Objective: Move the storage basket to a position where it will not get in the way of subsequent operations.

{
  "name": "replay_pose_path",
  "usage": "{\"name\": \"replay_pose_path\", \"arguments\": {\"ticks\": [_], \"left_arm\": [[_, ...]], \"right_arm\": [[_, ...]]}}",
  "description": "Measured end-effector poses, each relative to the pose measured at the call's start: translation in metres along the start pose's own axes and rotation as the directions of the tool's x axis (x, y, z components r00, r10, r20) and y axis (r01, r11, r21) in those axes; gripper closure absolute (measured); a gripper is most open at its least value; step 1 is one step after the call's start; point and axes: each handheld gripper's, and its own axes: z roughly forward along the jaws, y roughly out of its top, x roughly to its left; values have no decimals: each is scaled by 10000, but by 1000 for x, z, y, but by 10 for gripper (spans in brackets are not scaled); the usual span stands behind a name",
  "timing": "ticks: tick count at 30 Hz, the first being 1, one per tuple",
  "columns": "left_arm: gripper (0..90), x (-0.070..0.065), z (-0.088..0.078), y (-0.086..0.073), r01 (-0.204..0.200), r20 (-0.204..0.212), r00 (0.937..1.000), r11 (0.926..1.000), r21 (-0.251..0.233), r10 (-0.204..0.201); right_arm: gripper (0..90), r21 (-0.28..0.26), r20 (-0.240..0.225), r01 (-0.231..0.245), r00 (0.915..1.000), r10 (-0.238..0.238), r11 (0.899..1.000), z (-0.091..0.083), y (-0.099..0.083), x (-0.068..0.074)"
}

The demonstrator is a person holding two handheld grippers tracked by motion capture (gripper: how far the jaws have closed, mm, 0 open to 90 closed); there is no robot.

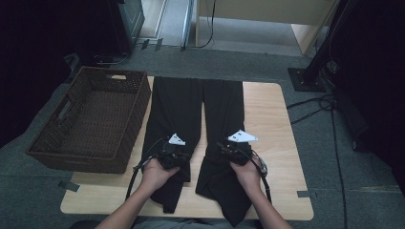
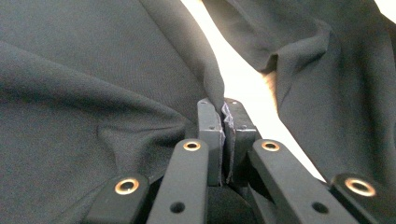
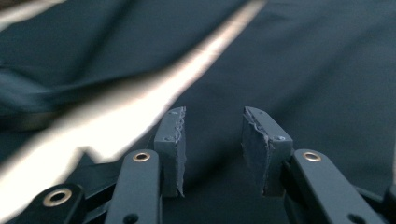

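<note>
Clearly you were partway through folding the pair of black fabric trousers [image 1: 198,124], which lay flat along the light wooden table [image 1: 267,109], waistband at the far end and leg ends nearest you, just beside the dark woven wicker basket [image 1: 90,119] on the left. Your left gripper [image 2: 223,112] was clamped on the inner edge of its trouser leg, a fold of cloth pinched tight between the jaws. Your right gripper [image 3: 212,126] stood part-way open over the other leg, nothing pressed between its pads. By my reading, the lower legs were being taken up to fold toward the waist. The next move called for setting the right jaws onto the cloth edge, closing firmly, then lifting both hands evenly.
</note>
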Motion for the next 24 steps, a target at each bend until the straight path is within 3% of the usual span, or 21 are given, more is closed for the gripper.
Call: {"name": "replay_pose_path", "arguments": {"ticks": [2, 4, 7, 9, 16, 18, 22, 23, 24], "left_arm": [[875, 0, 0, 0, -6, -4, 10000, 10000, 3, 6], [875, 0, 0, 0, 1, 0, 10000, 10000, 4, -1], [875, 0, 0, 0, 22, -1, 10000, 10000, 1, -22], [875, 1, 0, 0, 45, -15, 10000, 10000, -13, -45], [875, 3, -4, -1, 152, 11, 9999, 9998, -88, -152], [875, 3, -6, -1, 194, 19, 9998, 9997, -118, -193], [874, 3, -6, -1, 203, 22, 9998, 9997, -106, -203], [874, 3, -5, -1, 209, 8, 9998, 9997, -94, -209], [874, 3, -4, -1, 197, 13, 9998, 9998, -65, -197]], "right_arm": [[591, 112, 202, -141, 9997, 139, 9998, 3, 0, -8], [601, 444, 576, -731, 9958, 705, 9963, 10, -5, -25], [622, 671, 781, -717, 9947, 664, 9952, 12, -9, -29], [626, 1010, 1091, -446, 9935, 335, 9939, 15, -13, -30], [743, 993, 1261, -770, 9899, 642, 9921, 1, -23, -49], [789, 1061, 1437, -956, 9864, 798, 9898, -4, -25, -57], [772, 1193, 1930, -1377, 9747, 1131, 9833, -11, -27, -67], [752, 1117, 1932, -1485, 9731, 1251, 9826, -12, -27, -68], [740, 703, 1478, -1564, 9784, 1447, 9852, -15, -23, -63]]}}
